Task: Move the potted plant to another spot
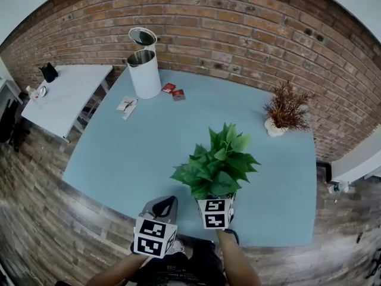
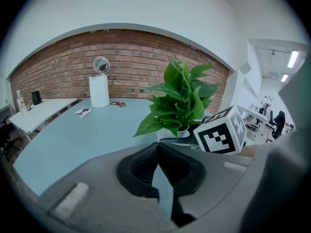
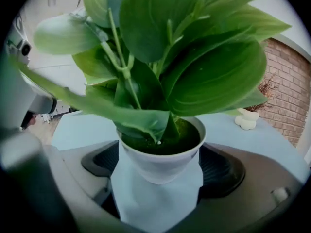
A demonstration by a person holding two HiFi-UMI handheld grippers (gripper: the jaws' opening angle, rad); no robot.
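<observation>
While your right gripper (image 1: 216,207) sits at the lower middle of the head view, its marker cube shows just under the leaves of the potted plant (image 1: 217,165). The plant stands near the lower edge of the pale blue bench (image 1: 131,159), a little right of centre in the frame. In the right gripper view your jaws are spread wide, one on each side of the white pot (image 3: 160,161). A sliver of gap shows between each dark pad and the pot wall, so you are bracketing the pot, not pinching it. The pot is upright and looks set down on the bench, and its broad green leaves fill the upper part of that view.

Your left gripper (image 1: 165,207) is just left of the right one at the bottom of the head view, near the plant but apart from it. In the left gripper view its jaws are pressed together at the tips with nothing between them, and the plant shows beyond them, right of centre.

Toward the upper left of the head view, a white bin (image 1: 144,70) with its lid raised stands on the bench by the brick wall (image 1: 238,22). Two small red packets (image 1: 174,92) and a folded leaflet (image 1: 127,105) lie close to it. A dried plant in a white vase (image 1: 284,111) stands at the right, well apart from your plant. A white side table (image 1: 65,97) sits at the far left.
</observation>
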